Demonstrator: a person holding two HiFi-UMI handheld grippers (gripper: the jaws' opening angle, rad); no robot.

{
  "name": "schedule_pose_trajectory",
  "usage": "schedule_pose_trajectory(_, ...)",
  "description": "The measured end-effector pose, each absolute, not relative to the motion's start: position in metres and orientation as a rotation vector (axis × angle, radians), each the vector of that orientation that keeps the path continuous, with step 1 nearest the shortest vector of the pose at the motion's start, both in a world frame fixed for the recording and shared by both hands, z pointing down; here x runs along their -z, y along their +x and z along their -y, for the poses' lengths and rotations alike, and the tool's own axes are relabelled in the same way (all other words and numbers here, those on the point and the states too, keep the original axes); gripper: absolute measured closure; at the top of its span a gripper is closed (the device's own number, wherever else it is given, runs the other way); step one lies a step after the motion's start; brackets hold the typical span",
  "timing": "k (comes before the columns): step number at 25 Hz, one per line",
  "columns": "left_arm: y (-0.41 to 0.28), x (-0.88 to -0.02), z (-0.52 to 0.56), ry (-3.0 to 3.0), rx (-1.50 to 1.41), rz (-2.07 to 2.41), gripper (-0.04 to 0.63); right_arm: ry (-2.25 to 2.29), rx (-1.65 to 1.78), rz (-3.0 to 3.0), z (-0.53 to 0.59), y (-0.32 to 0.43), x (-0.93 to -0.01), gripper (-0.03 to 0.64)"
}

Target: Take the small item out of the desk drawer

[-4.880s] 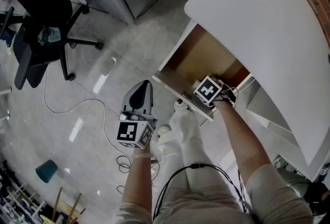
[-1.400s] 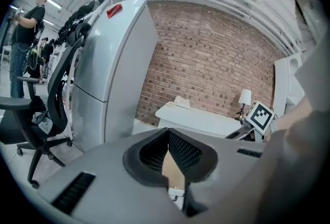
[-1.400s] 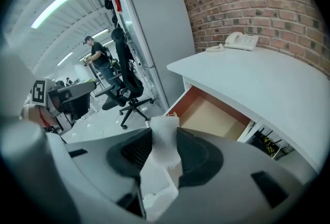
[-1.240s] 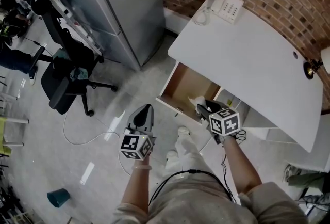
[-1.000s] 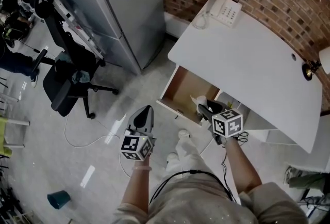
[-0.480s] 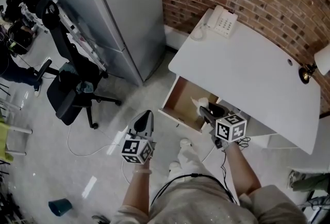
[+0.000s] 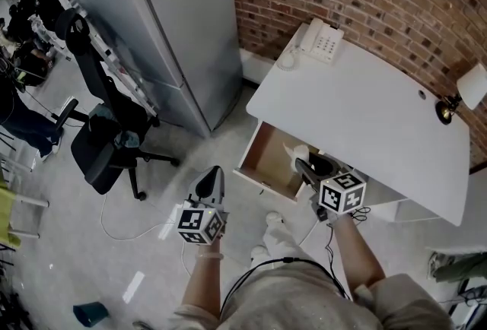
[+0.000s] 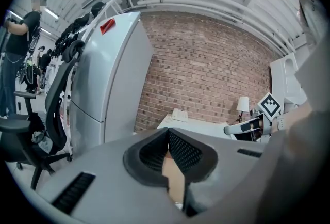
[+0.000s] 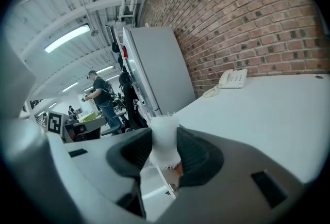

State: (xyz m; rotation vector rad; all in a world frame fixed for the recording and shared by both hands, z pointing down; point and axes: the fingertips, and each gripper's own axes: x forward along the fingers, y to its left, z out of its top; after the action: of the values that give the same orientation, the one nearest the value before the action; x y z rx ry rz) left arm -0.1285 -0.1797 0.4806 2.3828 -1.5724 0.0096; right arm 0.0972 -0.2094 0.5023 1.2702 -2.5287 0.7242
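- My right hand-held gripper (image 9: 164, 152) pinches the small white item (image 9: 164, 134) (frayed at its lower edge), its long axis upright.
- It hangs over the open drawer (image 7: 261, 163), beside the bench (image 7: 365, 112).
- My left hand-held gripper (image 8: 167, 141), pressed together and empty, is farther off.

Bright, even illumination from the ceiling strip light (image 9: 67, 38). Glare patches on the floor (image 7: 135, 284). Gripper views: strong fisheye distortion, dark corners, blurred foreground.
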Motion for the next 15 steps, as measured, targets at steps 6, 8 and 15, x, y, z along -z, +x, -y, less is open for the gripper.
schedule_pose_trajectory(6,-0.130,-0.470,0.178,2.385,0.019,1.576,0.591,1.295,-0.708,2.571,0.209,0.100,-0.485,0.460)
schedule_pose_trajectory(8,-0.131,-0.466,0.178,2.385,0.026,1.583,0.591,1.302,-0.698,2.583,0.210,0.102,-0.480,0.460)
schedule_pose_trajectory(15,-0.135,-0.449,0.180,2.412,0.041,1.590,0.589,1.341,-0.685,2.618,0.211,0.104,-0.461,0.460)
